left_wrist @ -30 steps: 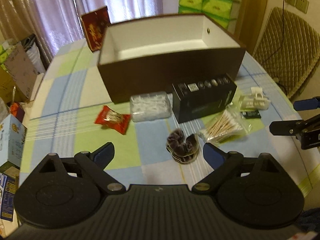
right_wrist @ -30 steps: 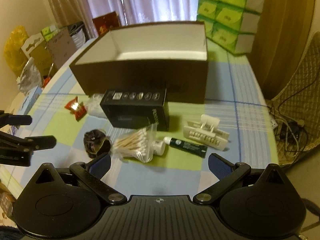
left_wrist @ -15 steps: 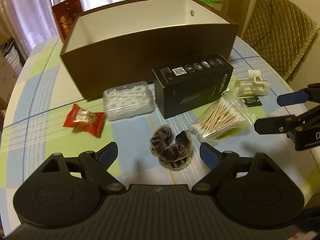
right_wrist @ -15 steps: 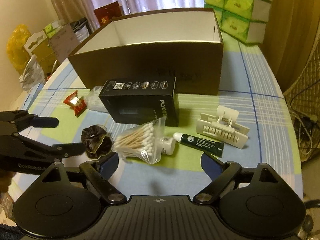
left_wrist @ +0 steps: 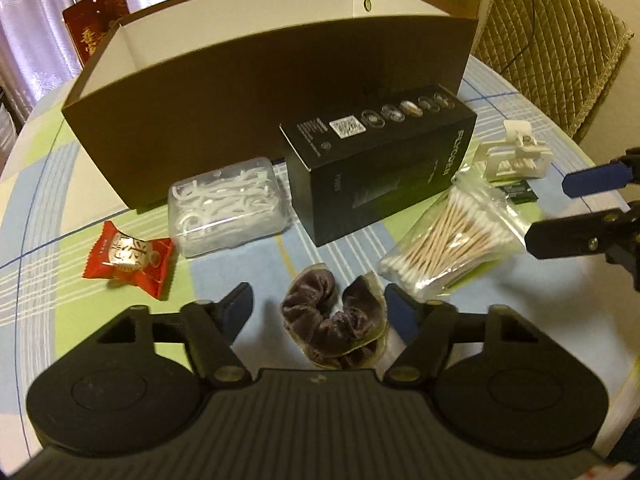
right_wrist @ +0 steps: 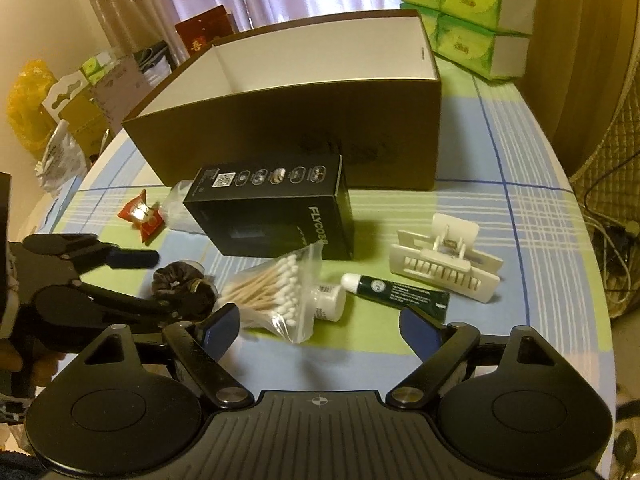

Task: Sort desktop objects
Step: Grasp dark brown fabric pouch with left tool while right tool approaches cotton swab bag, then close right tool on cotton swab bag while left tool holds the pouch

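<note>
A checked tablecloth (left_wrist: 224, 280) fills both views, with a large open brown box (left_wrist: 256, 60) seen upper centre in the left wrist view, white inside. A black product carton (left_wrist: 384, 168) is laid just in front of it, right of centre. A clear case of floss picks (left_wrist: 228, 204) is seen left of the carton, touching the box front or just off it, cannot tell. A bag of cotton swabs (left_wrist: 452, 240) is placed at right centre, a white hair claw clip (right_wrist: 444, 260) at right in the right wrist view, a dark green tube (right_wrist: 396, 292) just below it and a small white bottle (right_wrist: 328, 302) beside the swab bag. A red wrapped candy (left_wrist: 128, 258) is seen at left. A brown velvet scrunchie (left_wrist: 334, 320) is framed low centre between the spread fingers of the left gripper (left_wrist: 320, 308), jaws wide, nothing clamped. The right gripper (right_wrist: 320, 328) is also held wide open, empty, above bare cloth near the swab bag.
</note>
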`<move>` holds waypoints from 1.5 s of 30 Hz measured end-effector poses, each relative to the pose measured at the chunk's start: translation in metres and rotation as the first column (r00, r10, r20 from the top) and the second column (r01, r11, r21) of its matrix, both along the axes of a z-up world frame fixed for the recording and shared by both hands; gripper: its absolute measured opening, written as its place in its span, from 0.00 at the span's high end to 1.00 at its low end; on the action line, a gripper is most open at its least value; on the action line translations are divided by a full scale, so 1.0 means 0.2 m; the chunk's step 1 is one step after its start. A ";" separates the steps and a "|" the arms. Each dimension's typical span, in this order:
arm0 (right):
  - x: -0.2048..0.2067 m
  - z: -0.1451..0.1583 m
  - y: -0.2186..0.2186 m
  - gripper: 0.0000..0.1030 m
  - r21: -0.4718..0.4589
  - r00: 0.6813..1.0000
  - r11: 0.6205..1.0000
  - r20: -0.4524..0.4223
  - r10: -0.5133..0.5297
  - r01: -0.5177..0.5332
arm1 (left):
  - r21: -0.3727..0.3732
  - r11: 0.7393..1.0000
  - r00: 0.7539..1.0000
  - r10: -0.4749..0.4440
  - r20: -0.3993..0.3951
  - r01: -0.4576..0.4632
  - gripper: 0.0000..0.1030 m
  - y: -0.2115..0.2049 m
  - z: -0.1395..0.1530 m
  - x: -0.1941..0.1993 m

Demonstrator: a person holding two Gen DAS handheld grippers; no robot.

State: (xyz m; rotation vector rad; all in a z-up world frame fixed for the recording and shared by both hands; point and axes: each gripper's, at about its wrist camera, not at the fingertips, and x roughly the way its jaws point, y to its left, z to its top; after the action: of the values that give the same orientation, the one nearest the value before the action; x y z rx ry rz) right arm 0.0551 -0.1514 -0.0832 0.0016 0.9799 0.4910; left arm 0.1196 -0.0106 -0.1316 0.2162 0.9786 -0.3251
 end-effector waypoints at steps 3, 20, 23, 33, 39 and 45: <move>0.01 0.00 0.02 0.18 0.002 1.000 1.000 0.007 0.017 -0.017 | -0.008 1.000 1.000 -0.007 -0.012 0.007 0.58 0.03 -0.02 -0.01; 0.02 -0.04 0.30 0.22 -0.188 0.845 0.855 0.155 0.511 -0.483 | -0.027 0.979 0.979 0.203 -0.032 -0.204 0.72 0.40 0.03 -0.06; 0.04 -0.09 0.35 0.23 -0.241 0.800 0.802 0.134 0.585 -0.546 | -0.020 0.977 0.977 0.212 -0.031 -0.213 0.73 0.42 0.03 -0.06; 0.02 -0.19 0.42 0.57 -0.315 0.773 0.750 0.071 0.630 -0.582 | 0.005 0.972 0.971 0.233 -0.056 -0.233 0.73 0.45 0.03 -0.07; -0.02 -0.23 0.49 0.60 -0.219 0.822 0.799 -0.024 0.569 -0.559 | 0.011 0.975 0.972 0.222 -0.073 -0.221 0.73 0.44 0.03 -0.08; -0.05 -0.24 0.51 0.49 -0.215 0.810 0.790 -0.012 0.586 -0.574 | 0.002 0.976 0.971 0.217 -0.099 -0.218 0.65 0.46 0.05 -0.12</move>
State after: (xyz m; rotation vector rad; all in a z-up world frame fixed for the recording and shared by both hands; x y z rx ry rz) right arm 0.0452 -0.0486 -0.1314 -0.5207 0.9659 0.9484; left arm 0.0966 0.0808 -0.1226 0.0836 1.0874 -0.1405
